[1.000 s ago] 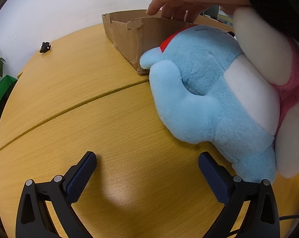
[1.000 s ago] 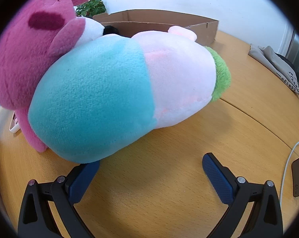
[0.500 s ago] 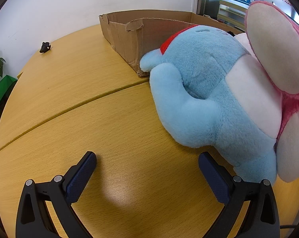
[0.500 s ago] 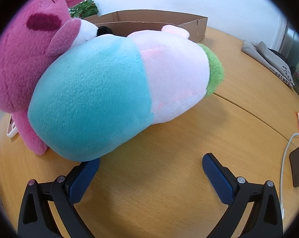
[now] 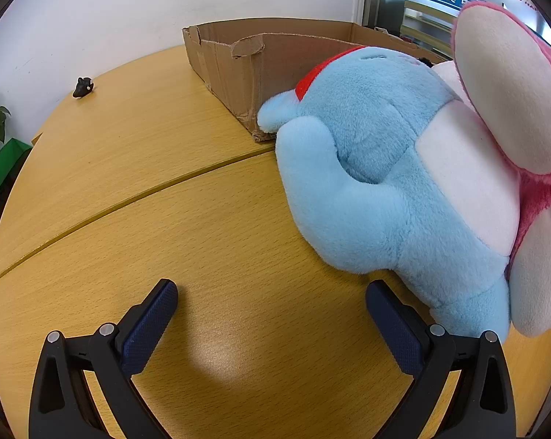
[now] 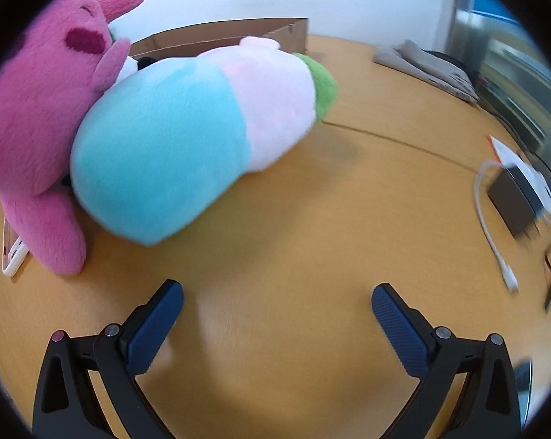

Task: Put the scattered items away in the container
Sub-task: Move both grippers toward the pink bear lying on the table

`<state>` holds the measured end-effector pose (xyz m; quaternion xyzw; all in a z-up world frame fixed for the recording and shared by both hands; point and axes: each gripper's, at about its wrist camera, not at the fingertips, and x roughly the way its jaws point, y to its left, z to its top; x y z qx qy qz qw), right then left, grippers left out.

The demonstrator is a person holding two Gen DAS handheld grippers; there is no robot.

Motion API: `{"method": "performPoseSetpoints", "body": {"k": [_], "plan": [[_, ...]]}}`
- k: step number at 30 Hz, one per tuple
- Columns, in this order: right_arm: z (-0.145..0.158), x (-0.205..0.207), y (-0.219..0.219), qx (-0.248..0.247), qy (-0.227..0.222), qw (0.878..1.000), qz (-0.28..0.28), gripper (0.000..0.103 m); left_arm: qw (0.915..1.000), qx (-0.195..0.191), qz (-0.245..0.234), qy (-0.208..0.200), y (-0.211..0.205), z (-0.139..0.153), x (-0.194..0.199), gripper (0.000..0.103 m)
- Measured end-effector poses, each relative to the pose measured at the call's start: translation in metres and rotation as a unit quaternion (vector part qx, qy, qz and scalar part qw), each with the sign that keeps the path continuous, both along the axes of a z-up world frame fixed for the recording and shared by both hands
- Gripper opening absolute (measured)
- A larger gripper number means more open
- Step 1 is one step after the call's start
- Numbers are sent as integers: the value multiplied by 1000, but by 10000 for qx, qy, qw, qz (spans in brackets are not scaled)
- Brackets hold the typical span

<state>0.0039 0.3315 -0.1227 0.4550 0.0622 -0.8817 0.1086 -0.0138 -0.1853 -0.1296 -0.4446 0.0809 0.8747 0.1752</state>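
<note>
Both tools are spread wide and empty: left tool [image 5: 272, 314], right tool [image 6: 277, 311]. The plush pile [image 6: 187, 139] lies mid-left on the worktop [image 6: 312, 226], before the cardboard box [image 5: 246, 62]. Next, probably: close on one toy.

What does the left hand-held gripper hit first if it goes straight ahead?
Probably bare table: the left hand-held gripper points left of the blue plush and the cardboard box. Depth is unclear.

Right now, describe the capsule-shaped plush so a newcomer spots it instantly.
Start at the cardboard box on the wooden table. In front lies the capsule plush, leaning against the pink plush. Only it is half turquoise, half pale pink, with a green end.
</note>
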Motion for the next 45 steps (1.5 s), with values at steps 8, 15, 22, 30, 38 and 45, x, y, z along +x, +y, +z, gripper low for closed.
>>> {"method": "performPoseSetpoints", "body": {"k": [8, 15, 22, 30, 38, 45], "plan": [[55, 51, -4, -536, 688, 9936, -715, 103, 9995, -16, 299, -25, 7, -1, -9, 103], [112, 100, -16, -1163, 1796, 9743, -700, 103, 9825, 306, 1665, 779, -16, 65, 64, 103], [138, 89, -41, -1322, 1896, 9729, -37, 103, 9457, 314, 2840, 1551, 25, 143, 140, 103], [113, 71, -57, -1913, 1002, 9756, -389, 103, 9676, 551, 2067, 1339, 115, 140, 136, 103], [114, 90, -64, -2130, 1188, 9690, -404, 103, 9802, 730, 1358, 1246, 173, 147, 124, 103], [128, 83, -76, -2008, 1438, 9689, -181, 103, 9813, 957, 1116, 1242, 193, 150, 109, 103]]}}
